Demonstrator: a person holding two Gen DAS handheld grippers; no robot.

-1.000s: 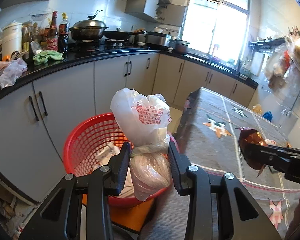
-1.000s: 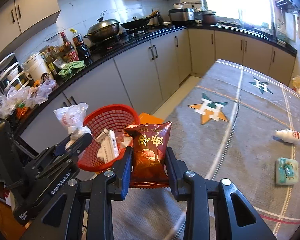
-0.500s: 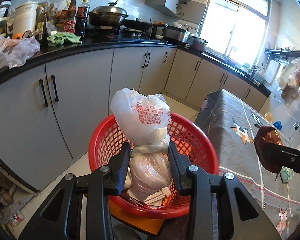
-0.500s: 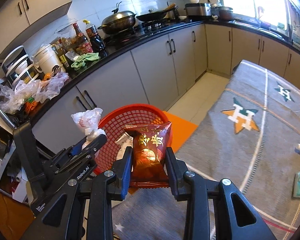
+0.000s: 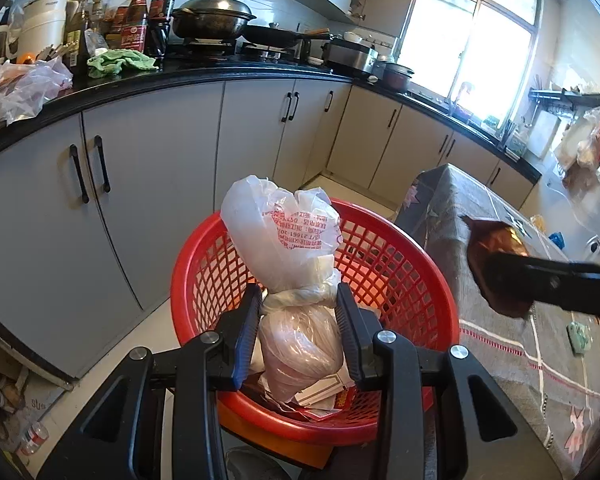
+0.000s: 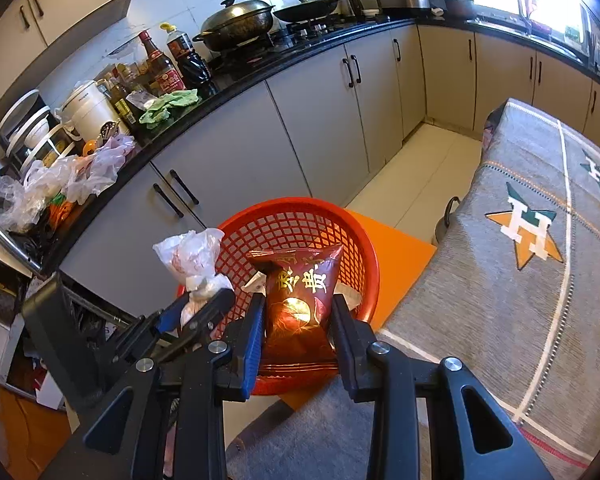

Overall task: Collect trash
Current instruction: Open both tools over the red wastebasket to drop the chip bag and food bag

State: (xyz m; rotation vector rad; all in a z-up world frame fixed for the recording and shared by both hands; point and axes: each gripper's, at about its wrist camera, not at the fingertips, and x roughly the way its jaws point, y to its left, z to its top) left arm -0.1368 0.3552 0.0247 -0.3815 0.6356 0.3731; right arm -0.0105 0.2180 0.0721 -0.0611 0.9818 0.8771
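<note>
Here the left claw [image 5: 298, 328] is clamped on a knotted white plastic bag of trash [image 5: 288, 264], held over the round red plastic lattice basket [image 5: 404, 280] just ahead. The right claw [image 6: 296, 320] grips a dark red foil snack packet [image 6: 300, 296] above the same basket's near rim.

Thin crinkled plastic bag [image 5: 284, 240], glossy foil-like snack packet [image 6: 300, 300], shiny red plastic basket [image 5: 412, 280], seemingly woven matt tablecloth [image 6: 520, 300].

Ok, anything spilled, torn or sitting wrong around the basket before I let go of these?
Nothing stands out. The left hand-held gripper holds the knotted plastic bag intact over the red basket, and the right hand-held gripper holds the snack packet over it. The basket sits upright, with trash inside.
</note>
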